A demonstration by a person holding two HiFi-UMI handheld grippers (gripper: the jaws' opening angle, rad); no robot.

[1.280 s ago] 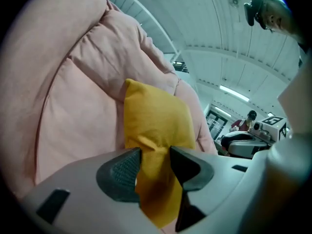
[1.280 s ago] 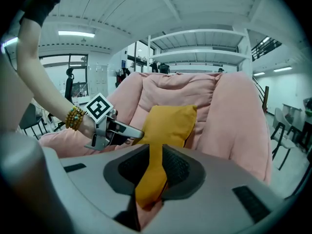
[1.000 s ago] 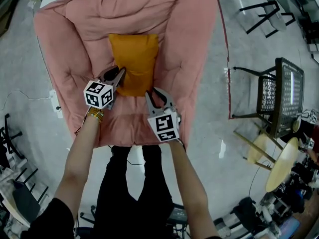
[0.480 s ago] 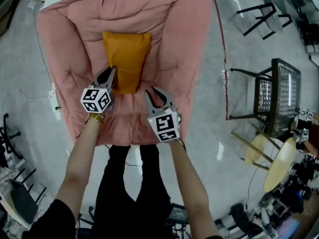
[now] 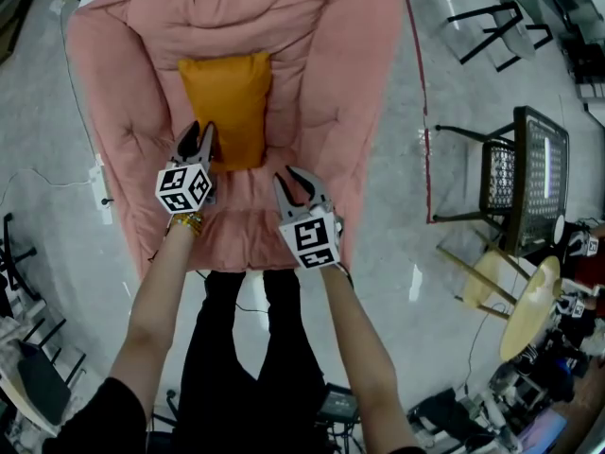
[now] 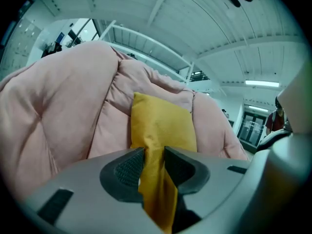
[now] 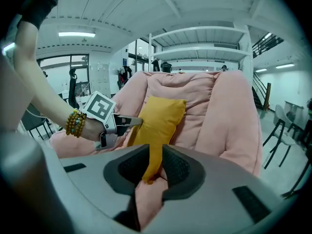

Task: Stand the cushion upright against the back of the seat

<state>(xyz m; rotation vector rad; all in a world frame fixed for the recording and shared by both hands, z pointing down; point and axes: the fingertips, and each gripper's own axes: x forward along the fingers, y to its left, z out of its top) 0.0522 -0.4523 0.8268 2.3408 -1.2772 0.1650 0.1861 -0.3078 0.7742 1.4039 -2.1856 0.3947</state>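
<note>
**Head view with both gripper views: the cushion at the moment of release.**

Over the last second the cushion (image 5: 225, 107) shifts from the middle of the seat (image 5: 321, 83) toward the far left. It now rests on the padded back, left of the seat's centre line. The gripper views show it standing on its near edge and leaning on the back, a little tilted.

Your left gripper (image 5: 200, 135) travels with the cushion and now sits at its near left corner. A second ago its jaws were clamped on that corner; now they are opening. A fold of the orange fabric still hangs between the pads (image 6: 130, 168), with a sliver of light showing beside one pad, so the pinch is off.

Your right gripper (image 5: 291, 176) keeps its place just near and right of the cushion. Its jaws stand a narrow gap apart. The cushion's near corner shows through that gap, but the head view places it clear of the tips, so this gripper holds none of the cushion.

By this reading the lifting step is finished and the release is in hand. The remaining risk is that the loose fold catches on a pad as you draw the left gripper back, pulling the cushion forward off the back. The off-centre, slightly tilted rest may also call for a nudge to the right.
</note>
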